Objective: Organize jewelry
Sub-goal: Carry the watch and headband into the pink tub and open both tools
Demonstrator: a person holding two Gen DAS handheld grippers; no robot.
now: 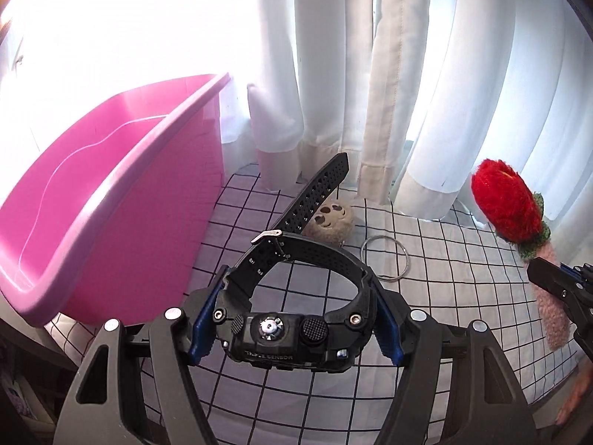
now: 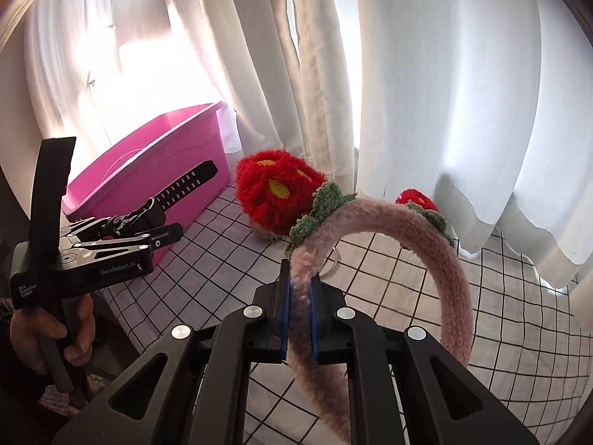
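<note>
The pink bin stands on the checked surface by the curtain; what shows of its inside holds nothing (the far end is washed out by glare). The left tongs are clamped on the black watch case, its strap rising toward the bin's near corner, with a metal ring and a beige charm lying beyond. The right tongs pinch the pink headband near one end, held above the surface, its red flower up front.
</note>
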